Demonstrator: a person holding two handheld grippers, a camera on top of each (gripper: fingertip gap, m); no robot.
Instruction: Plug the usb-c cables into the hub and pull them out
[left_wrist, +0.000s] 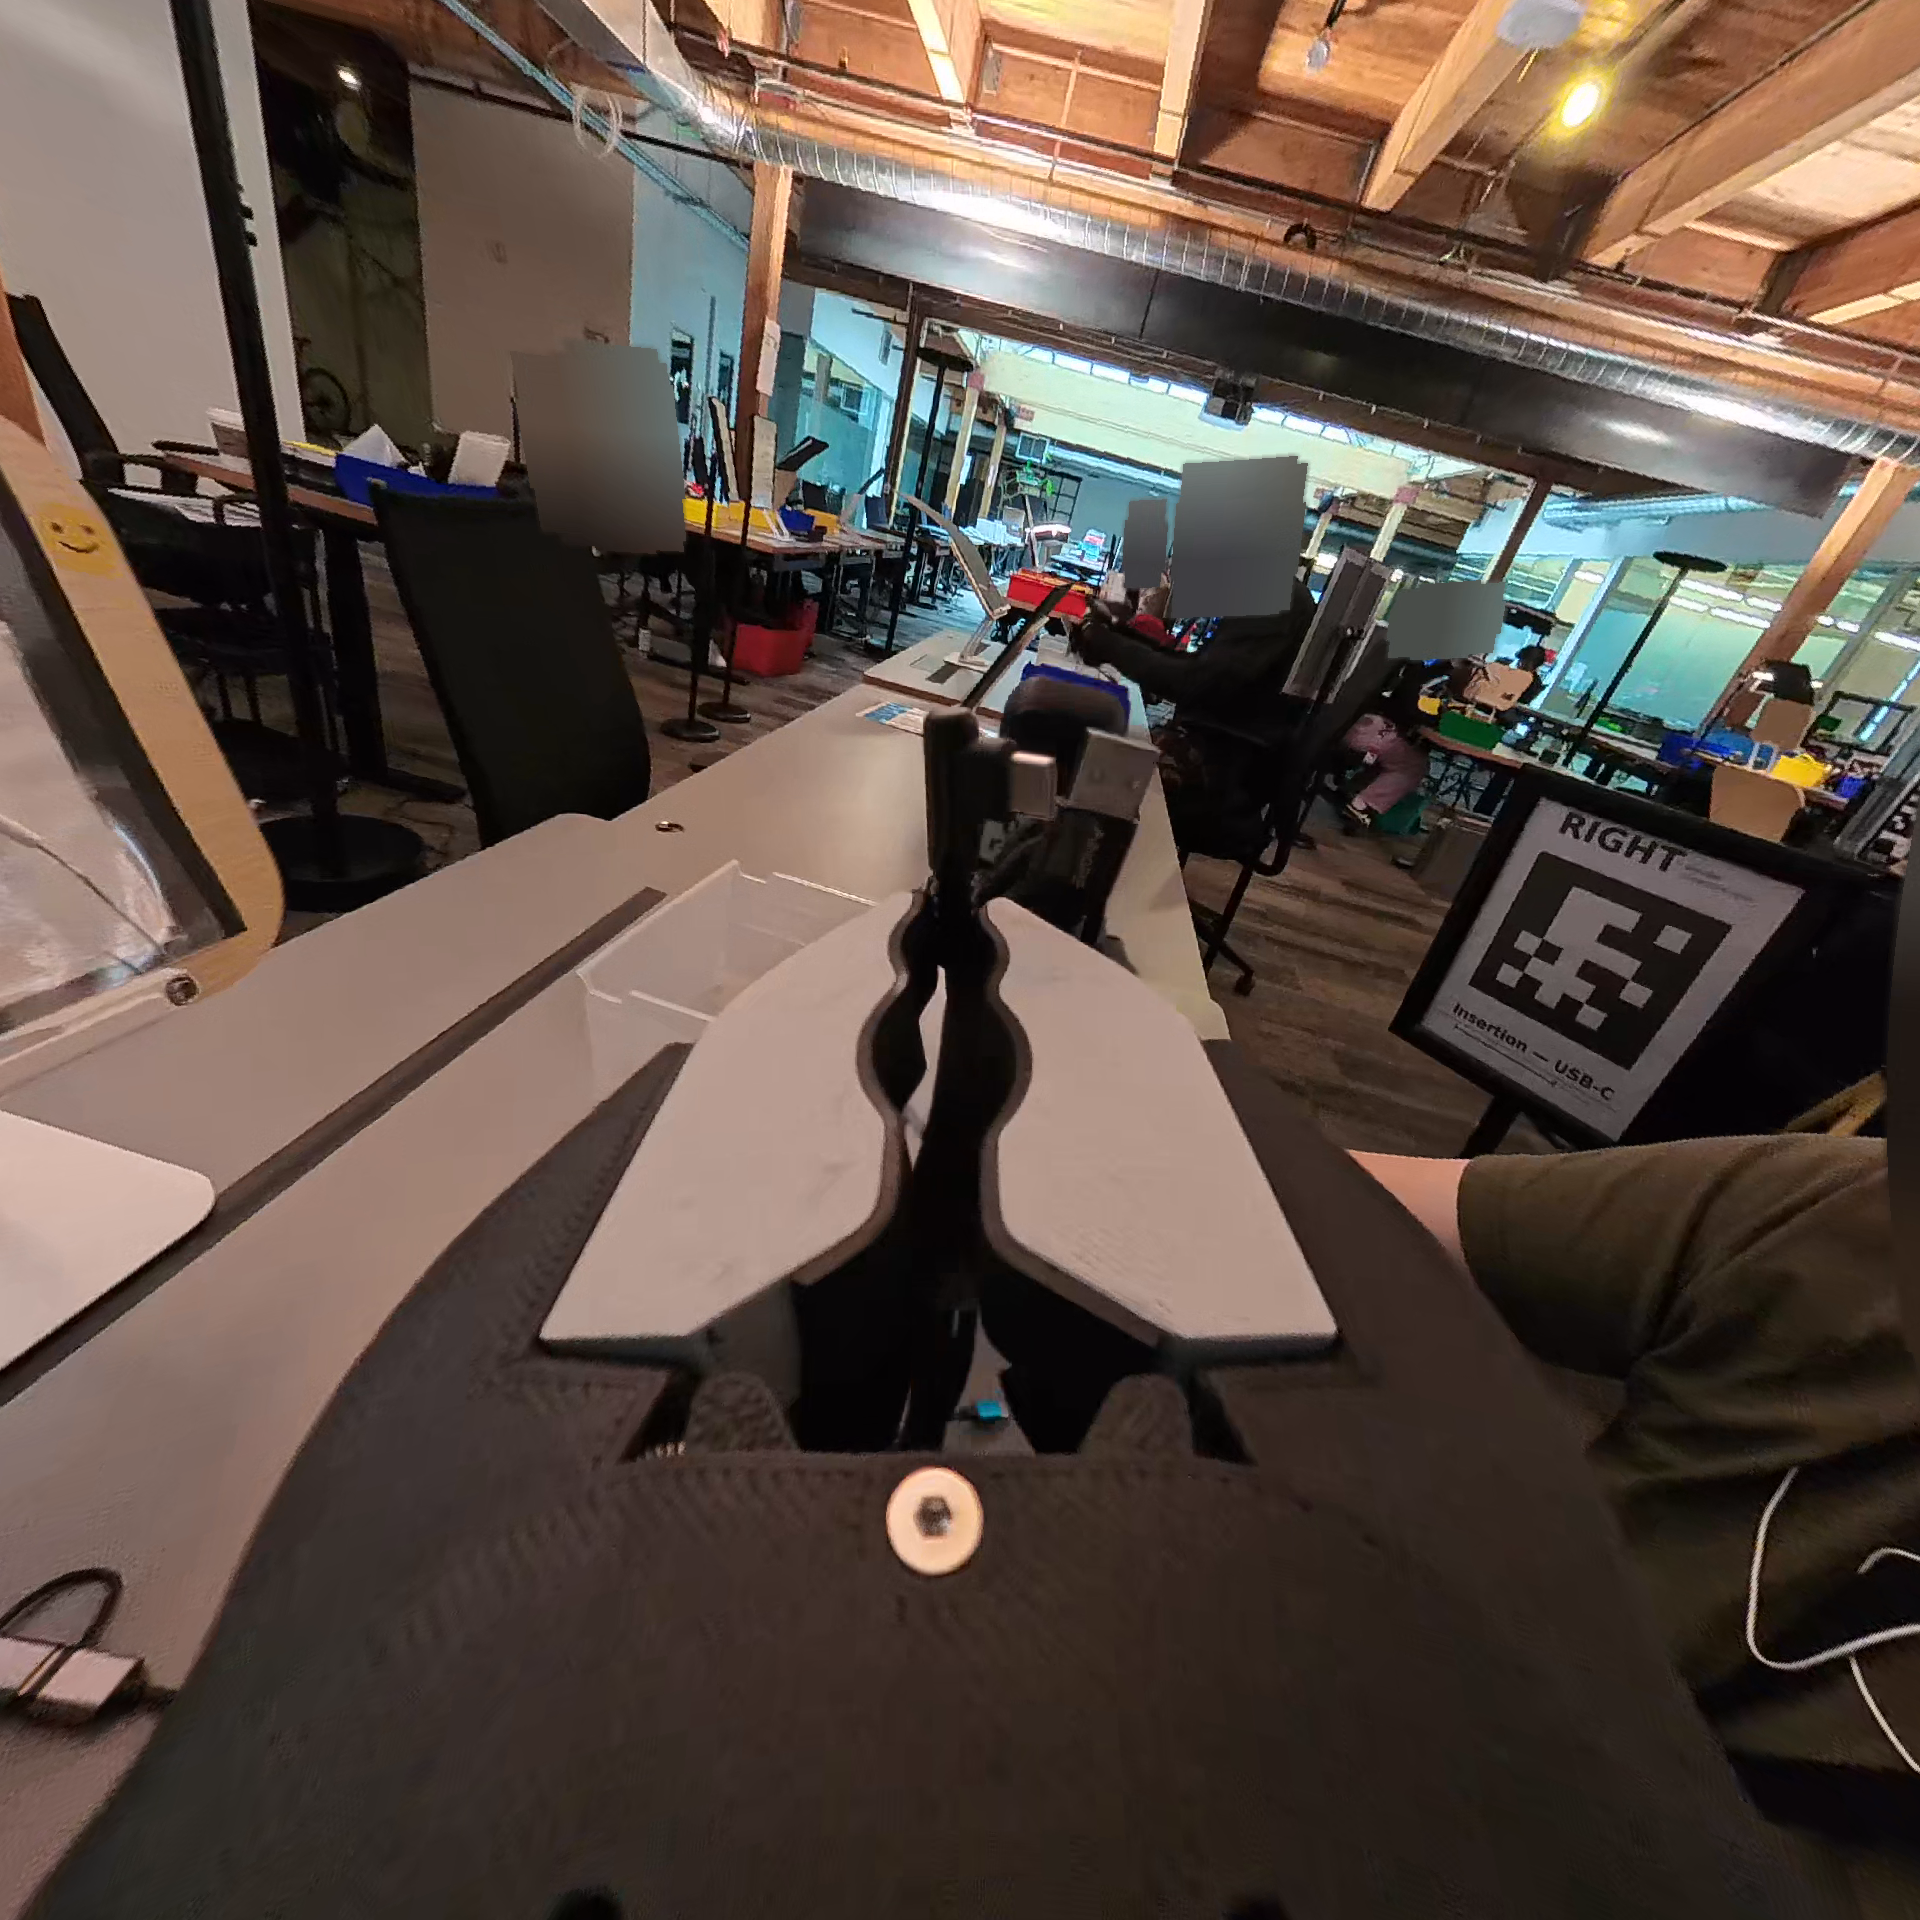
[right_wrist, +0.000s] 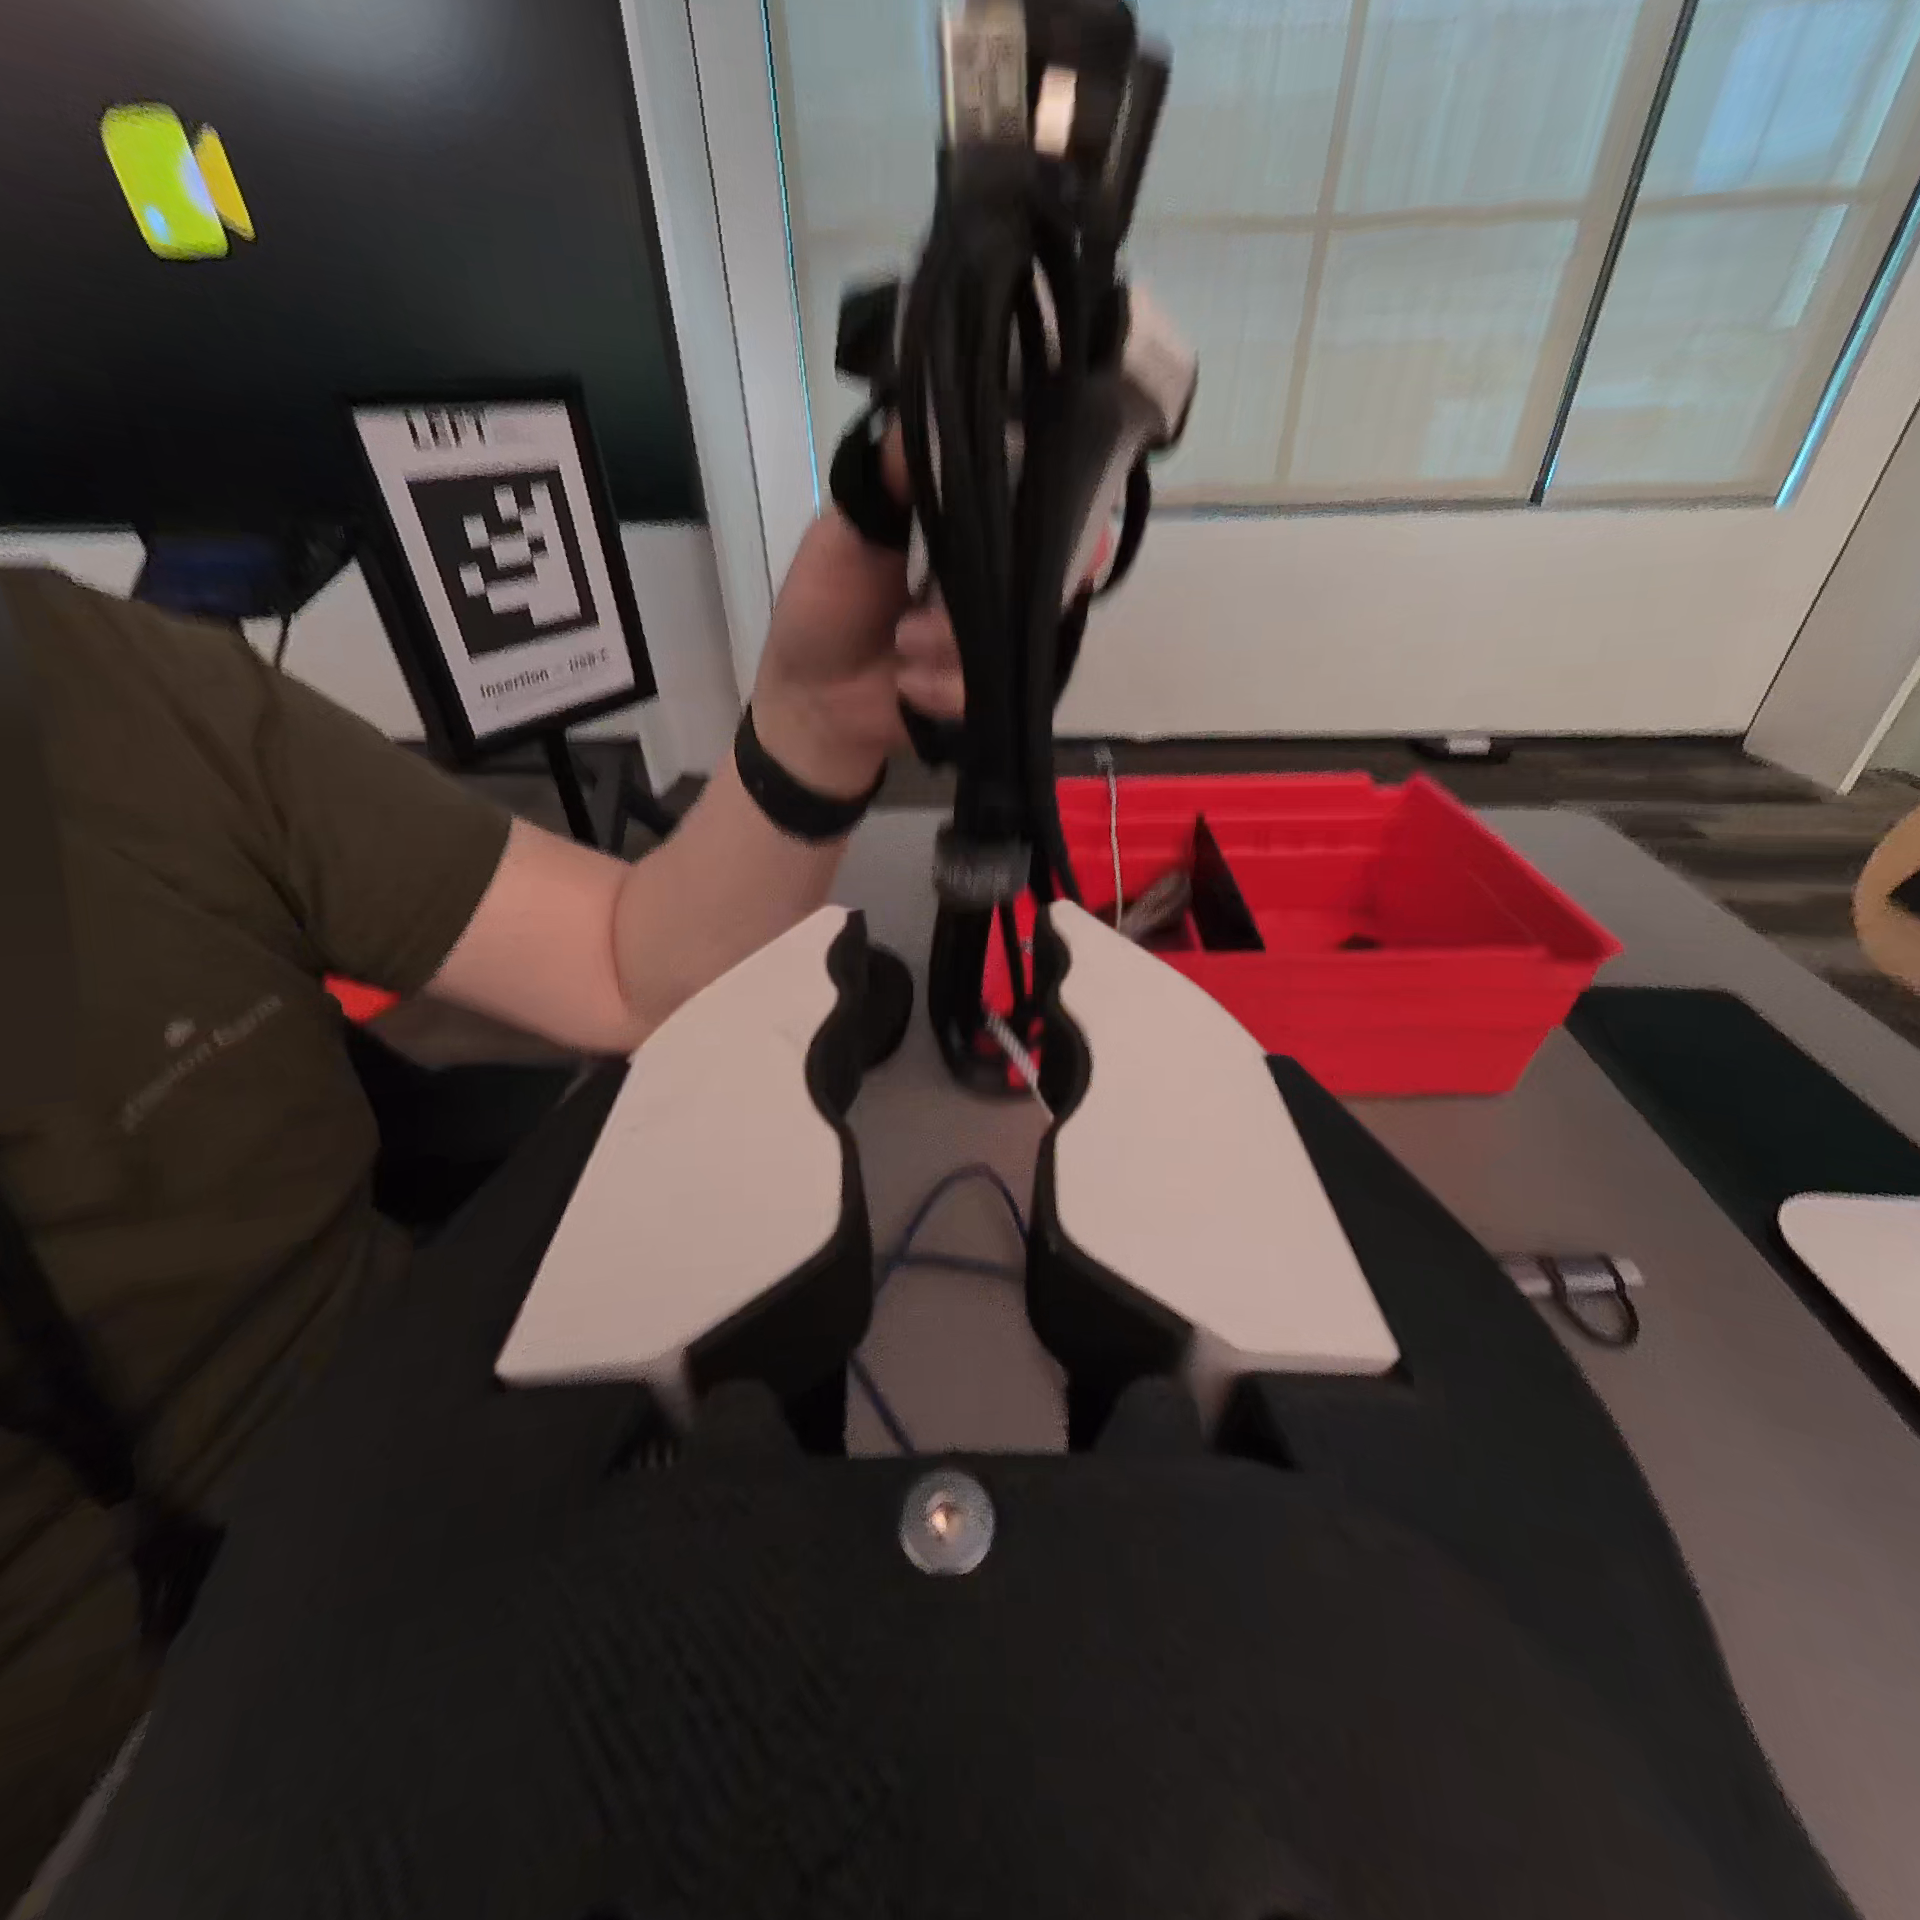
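Observation:
My left gripper (left_wrist: 951, 914) is shut on a bundle of black cables (left_wrist: 961, 1039). The bundle's plugs (left_wrist: 1023, 784) stick out past the fingertips. In the right wrist view a hand holds that left gripper (right_wrist: 1138, 364) raised. The tied bundle (right_wrist: 977, 644) hangs down from it to the table. My right gripper (right_wrist: 956, 935) is open and empty, and the bundle's lower end sits just beyond its fingertips, in line with the gap. A small grey hub (left_wrist: 73, 1678) with a short black lead lies on the grey table (left_wrist: 436, 1029). The hub also shows in the right wrist view (right_wrist: 1579, 1276).
A red bin (right_wrist: 1455, 966) stands on the table behind the bundle. A clear plastic tray (left_wrist: 707, 956) is ahead of the left gripper. Framed marker signs (left_wrist: 1600, 956) (right_wrist: 509, 561) stand at both sides. A white flat object (right_wrist: 1860, 1268) and a blue wire (right_wrist: 966, 1205) lie on the table. Across from one pair of fingers to the other is roughly 10 cm. The small grey hub (left_wrist: 73, 1678) is closer to my right gripper, around 30 cm from its tips; the left tips are 35 cm off.

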